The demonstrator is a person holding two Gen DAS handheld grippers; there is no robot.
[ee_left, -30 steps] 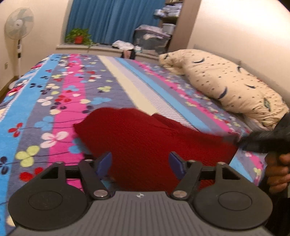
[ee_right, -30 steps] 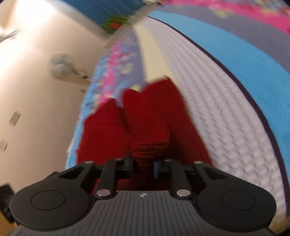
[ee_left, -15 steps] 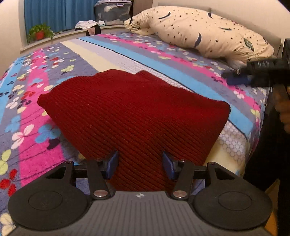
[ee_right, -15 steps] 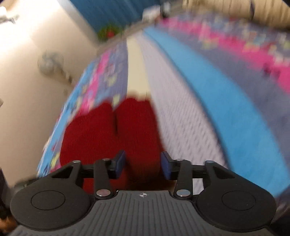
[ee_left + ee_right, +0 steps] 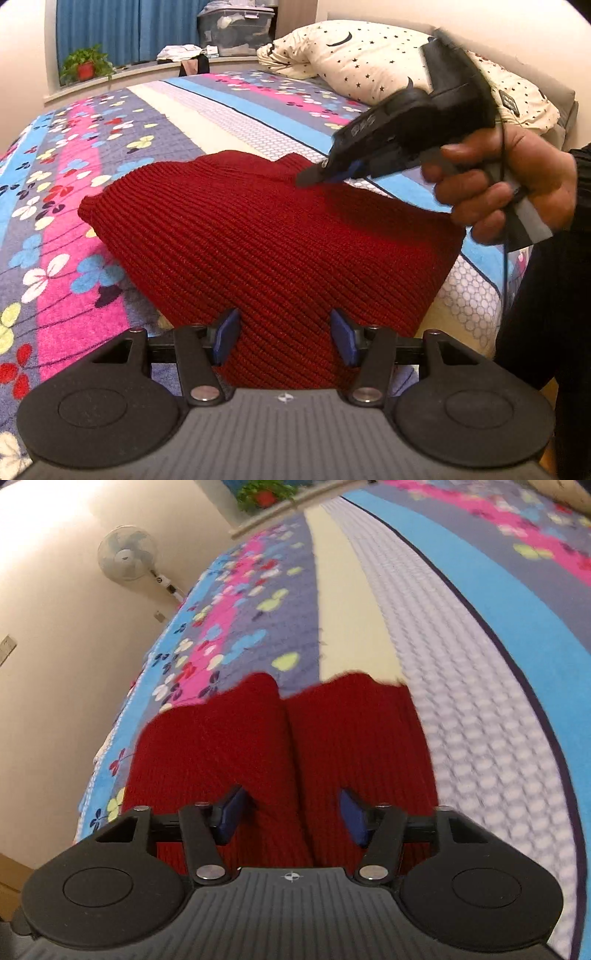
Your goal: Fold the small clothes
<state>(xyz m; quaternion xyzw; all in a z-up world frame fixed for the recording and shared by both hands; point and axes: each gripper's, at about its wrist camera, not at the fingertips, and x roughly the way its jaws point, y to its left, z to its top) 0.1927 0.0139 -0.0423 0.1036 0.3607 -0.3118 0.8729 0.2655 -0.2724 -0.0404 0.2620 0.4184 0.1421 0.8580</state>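
Observation:
A dark red knitted garment (image 5: 266, 236) lies folded on the flowered bedspread (image 5: 74, 155), close to the bed's near edge. My left gripper (image 5: 284, 338) hovers open over its near hem, blue pads apart with knit showing between them, not pinched. A hand (image 5: 509, 184) holds my right gripper (image 5: 314, 176) from the right, its tip at the garment's far edge. In the right wrist view the right gripper (image 5: 291, 814) has its pads wide apart above the two red folded parts (image 5: 229, 746); its jaws are closing and grip nothing.
A star-and-moon pillow (image 5: 369, 62) lies at the bed's far right. On the window ledge behind stand a potted plant (image 5: 85, 66) and a storage box (image 5: 236, 26). A standing fan (image 5: 127, 554) is by the wall. The person's dark sleeve (image 5: 546, 295) fills the right side.
The right gripper let go of the red cuff it pinched, opened, and swung over the garment's far edge. The left gripper came nearer and lower over the near hem.

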